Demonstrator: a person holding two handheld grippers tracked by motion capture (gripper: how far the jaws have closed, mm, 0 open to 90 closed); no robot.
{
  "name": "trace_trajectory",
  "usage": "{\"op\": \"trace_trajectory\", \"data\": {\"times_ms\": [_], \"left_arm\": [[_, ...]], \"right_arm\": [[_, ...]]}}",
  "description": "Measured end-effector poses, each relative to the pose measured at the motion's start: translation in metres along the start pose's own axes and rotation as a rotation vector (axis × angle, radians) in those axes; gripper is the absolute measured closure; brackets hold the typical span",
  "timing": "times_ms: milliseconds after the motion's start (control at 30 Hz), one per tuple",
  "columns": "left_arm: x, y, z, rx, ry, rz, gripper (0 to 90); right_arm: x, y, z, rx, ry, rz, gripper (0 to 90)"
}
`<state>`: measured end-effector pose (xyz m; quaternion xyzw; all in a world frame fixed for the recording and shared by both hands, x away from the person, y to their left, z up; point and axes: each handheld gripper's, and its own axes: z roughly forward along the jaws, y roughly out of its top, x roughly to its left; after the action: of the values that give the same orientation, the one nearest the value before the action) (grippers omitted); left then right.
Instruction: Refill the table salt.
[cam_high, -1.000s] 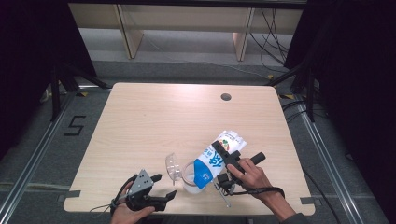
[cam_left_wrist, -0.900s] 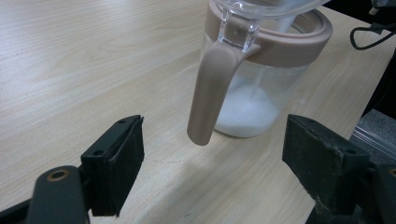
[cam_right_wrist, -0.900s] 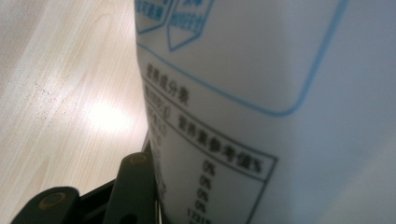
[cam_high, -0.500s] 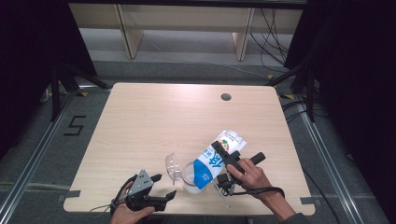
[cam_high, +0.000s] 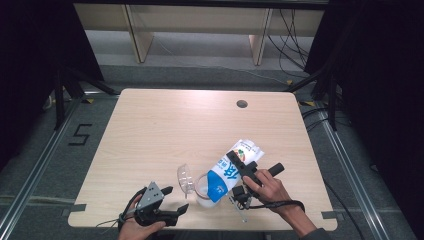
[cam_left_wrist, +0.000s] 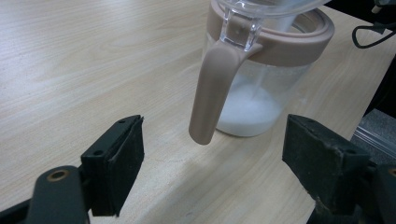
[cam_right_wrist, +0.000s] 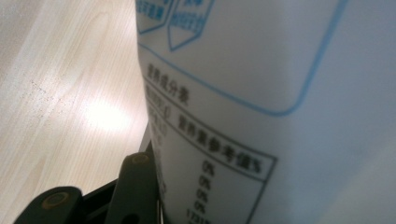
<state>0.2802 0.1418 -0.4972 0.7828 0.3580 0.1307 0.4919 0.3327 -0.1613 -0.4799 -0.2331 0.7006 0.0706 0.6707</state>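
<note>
High view: the right hand-held gripper (cam_high: 243, 169) clamps a blue-and-white milk carton (cam_high: 229, 171) near the front edge of the tabletop (cam_high: 165, 125). The carton is tilted, its top end down over the mouth of a clear jug (cam_high: 202, 189), which stands just left of the person's right hand (cam_high: 270, 187). The jug's clear lid (cam_high: 185, 177) stands open on its left side. The left hand-held gripper (cam_high: 172, 200) rests at the front edge, left of the jug and apart from it, jaws open and empty.

Left gripper view: the 2 black jaws stand wide apart with nothing between them. Beyond them the jug (cam_left_wrist: 266, 70) shows a beige rim and a beige handle (cam_left_wrist: 212, 88), and white milk (cam_left_wrist: 247, 109) lies in its bottom.

Right gripper view: the carton (cam_right_wrist: 280, 112) sits very close, its printed side blurred, with 1 black jaw pressed against it at the lower left and the tabletop (cam_right_wrist: 60, 93) to the left.
</note>
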Motion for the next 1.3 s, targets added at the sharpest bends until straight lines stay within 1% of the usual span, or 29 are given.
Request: {"op": "trace_trajectory", "data": {"times_ms": [33,67,100,133,167,200,267,367,467,500,533,567,600,633,667,700,733,767,800,900,933,1033,1067,1133,1167,1200,1300], "left_arm": [[0.0006,0.0005,-0.0006,0.006,0.003,0.017,20.4],[0.0007,0.0003,-0.0001,0.003,0.0,0.015,20.4],[0.0007,0.0004,-0.0001,0.003,0.0,0.016,20.4],[0.0007,0.0004,-0.0003,0.003,0.001,0.015,20.4],[0.0004,0.0002,-0.0003,0.003,0.0,0.01,20.4],[0.0004,-0.0001,0.0,0.001,-0.004,-0.001,20.4],[0.0004,-0.0001,0.0,-0.001,-0.004,-0.002,20.4],[0.0002,0.0,0.0001,-0.001,-0.004,-0.001,20.4],[0.0003,0.0001,0.0001,-0.001,-0.004,-0.001,20.4],[0.0003,0.0,0.0001,-0.001,-0.004,-0.001,20.4],[-0.0002,-0.0001,0.0005,-0.008,-0.004,-0.008,20.4],[0.0007,0.0001,-0.0004,-0.002,-0.003,0.005,20.4],[0.0004,0.0002,0.0003,-0.011,-0.002,0.0,20.4],[0.0011,0.0003,-0.0002,-0.002,-0.002,0.009,20.4],[0.0011,0.0003,-0.0002,-0.002,-0.002,0.009,20.4],[0.0004,0.0001,0.0002,-0.002,-0.003,-0.002,20.4],[0.0001,0.0001,0.0002,-0.005,-0.004,-0.003,20.4],[0.0001,0.0001,0.0002,-0.005,-0.004,-0.003,20.4],[-0.0001,0.0001,-0.0003,-0.003,0.002,-0.001,20.4],[-0.0001,0.0,-0.0004,-0.003,0.0,0.0,20.4],[-0.0002,0.0,-0.0003,-0.004,-0.001,0.0,20.4],[-0.0002,0.0,-0.0007,-0.002,0.0,0.0,20.4],[-0.0002,0.0001,-0.0011,0.001,0.003,0.001,20.4],[0.0001,-0.0002,-0.0007,-0.006,-0.004,-0.004,20.4],[0.0001,-0.0001,-0.0007,-0.005,-0.004,-0.002,20.4],[-0.0002,0.0,-0.0008,-0.001,-0.002,0.001,20.4],[-0.001,0.0002,-0.0007,0.003,0.002,0.001,20.4]], "right_arm": [[0.0,-0.0001,0.0,0.0,-0.001,0.0,58.3],[-0.0001,-0.0001,-0.0001,0.0,-0.001,0.001,58.3],[0.0023,0.0007,0.0005,-0.01,-0.005,0.038,58.3],[0.0032,0.001,0.0008,-0.014,-0.006,0.053,58.4],[0.0032,0.001,0.0007,-0.014,-0.006,0.054,58.4],[0.0031,0.001,0.0008,-0.014,-0.007,0.054,58.5],[0.0031,0.001,0.0008,-0.014,-0.008,0.052,58.6],[0.0033,0.0016,0.0006,-0.011,-0.002,0.035,58.7],[0.0038,0.0018,0.0006,-0.014,-0.003,0.04,58.9],[0.0034,0.0019,0.0007,-0.017,-0.01,0.038,59.0],[0.0034,0.0019,0.0007,-0.016,-0.01,0.04,59.0],[0.0033,0.0021,0.0009,-0.015,-0.01,0.038,59.1],[0.0037,0.0019,0.001,-0.014,-0.002,0.036,59.1],[0.0027,0.0014,0.0002,-0.008,0.007,0.014,59.3],[0.0027,0.0014,0.0002,-0.008,0.007,0.014,59.3],[0.0027,0.0013,0.0002,-0.007,0.008,0.011,59.3],[0.0029,0.0012,0.0005,-0.011,0.0,0.019,59.3],[0.0034,0.0015,0.0009,-0.015,-0.005,0.037,59.3],[0.0034,0.0015,0.0009,-0.015,-0.005,0.037,59.3],[0.0031,0.0018,0.0009,-0.017,-0.01,0.04,59.5],[-0.0001,0.001,0.0,-0.003,-0.013,-0.009,59.5],[0.0003,0.0008,0.0003,-0.002,-0.008,-0.01,59.6],[0.003,0.0008,0.0013,-0.016,-0.01,0.022,59.6],[0.0031,0.0007,0.0015,-0.016,-0.01,0.023,59.6],[0.0042,0.0007,0.0023,-0.02,-0.014,0.038,59.6],[0.0015,-0.0001,0.0013,-0.008,-0.017,0.001,59.6],[0.0007,0.0001,0.001,-0.009,-0.02,-0.012,59.8]]}}
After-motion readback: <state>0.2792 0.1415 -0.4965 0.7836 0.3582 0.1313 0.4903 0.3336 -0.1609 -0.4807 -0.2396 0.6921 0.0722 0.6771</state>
